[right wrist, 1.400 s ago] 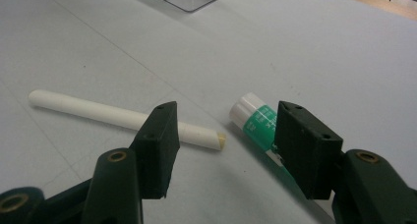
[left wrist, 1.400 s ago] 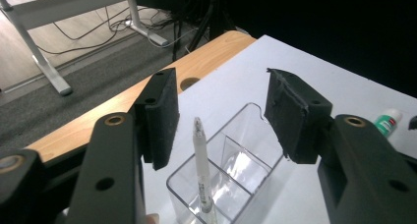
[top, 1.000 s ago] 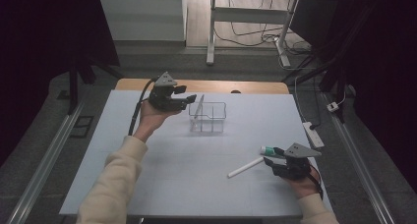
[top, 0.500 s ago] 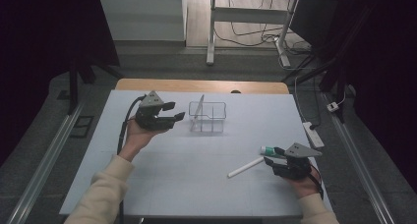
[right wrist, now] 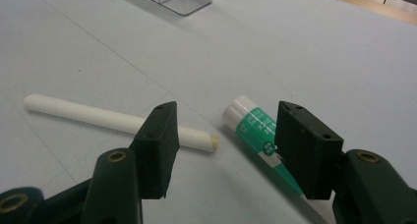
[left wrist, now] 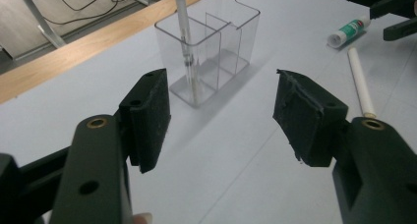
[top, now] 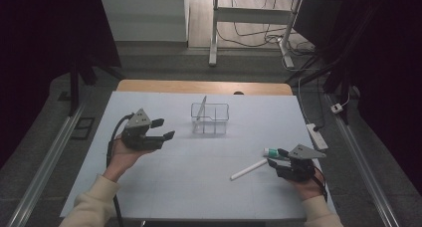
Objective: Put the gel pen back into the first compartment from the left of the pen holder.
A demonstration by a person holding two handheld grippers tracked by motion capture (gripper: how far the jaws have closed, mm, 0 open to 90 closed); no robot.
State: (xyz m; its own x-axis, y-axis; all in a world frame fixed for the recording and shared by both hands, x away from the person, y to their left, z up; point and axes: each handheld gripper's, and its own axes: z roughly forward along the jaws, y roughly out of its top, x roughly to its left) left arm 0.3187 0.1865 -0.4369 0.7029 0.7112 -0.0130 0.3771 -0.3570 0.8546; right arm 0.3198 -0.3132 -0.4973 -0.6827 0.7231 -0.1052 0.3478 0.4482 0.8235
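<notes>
My left gripper (top: 161, 129) is spread and empty, jaws just been opening, left of the organiser (top: 210, 118). My right gripper (top: 275, 157) is spread near the table's right edge, glue stick (right wrist: 255, 130) and white stick (right wrist: 118, 121) in front.

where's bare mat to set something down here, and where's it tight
Bare mat runs between the left claw and the white stick, along the near edge. More lies right of the clear organizer. It is crowded at the right claw, where stick and green tube lie.
</notes>
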